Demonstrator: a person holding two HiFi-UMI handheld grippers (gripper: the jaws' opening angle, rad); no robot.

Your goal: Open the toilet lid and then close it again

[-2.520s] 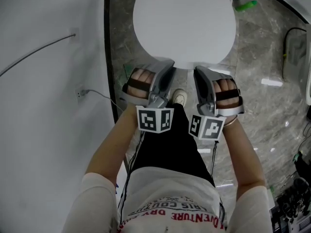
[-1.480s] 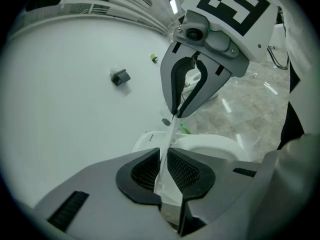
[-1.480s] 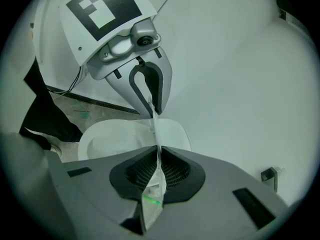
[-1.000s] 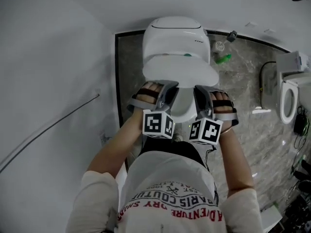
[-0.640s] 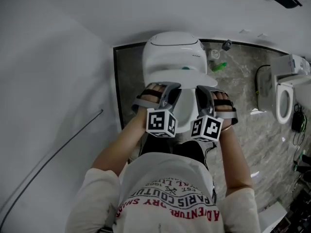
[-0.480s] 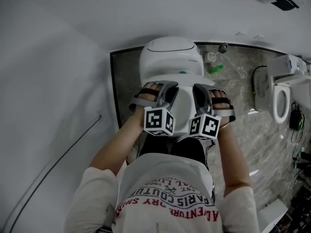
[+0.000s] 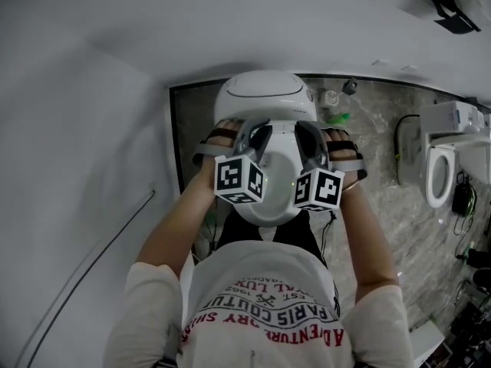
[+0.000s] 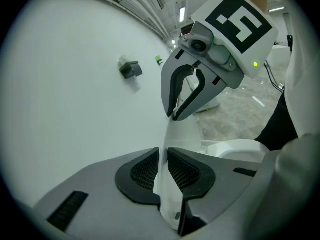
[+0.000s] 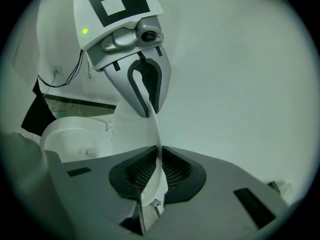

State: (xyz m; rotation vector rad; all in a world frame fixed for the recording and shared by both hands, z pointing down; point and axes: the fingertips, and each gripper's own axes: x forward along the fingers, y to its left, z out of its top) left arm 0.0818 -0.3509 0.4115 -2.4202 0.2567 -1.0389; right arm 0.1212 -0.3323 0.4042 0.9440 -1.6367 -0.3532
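I am holding the left tongs (image 8: pixel 163 159) closed on the front rim of the toilet lid (image 7: pixel 276 202). The thin white edge is sitting between the ribbed pads, which are standing only narrowly apart, and these jaws have just been opening a little. I am holding the right tongs (image 9: pixel 160 160) clamped on the same rim just beside them, pads pressing both faces. The lid is running away from both tongs toward its hinge, tilted partway up. The seat (image 8: pixel 240 149) is lying below the tongs and the rear housing (image 7: pixel 261 90) is standing beyond the tips.

Faults I am watching for, by my own judgement:
- The left grip is loosening. If it slackens further, the rim is likely to slide out. The right tongs would then be carrying the lid alone, and it could twist at the hinge or drop onto the seat.
- The rim is looking smooth and thin, so pulling along the pads rather than square to them is inviting slip.
- Lifting unevenly between the two tongs would be loading the hinge sideways.
- Driving on too fast is risking the lid striking the rear housing.
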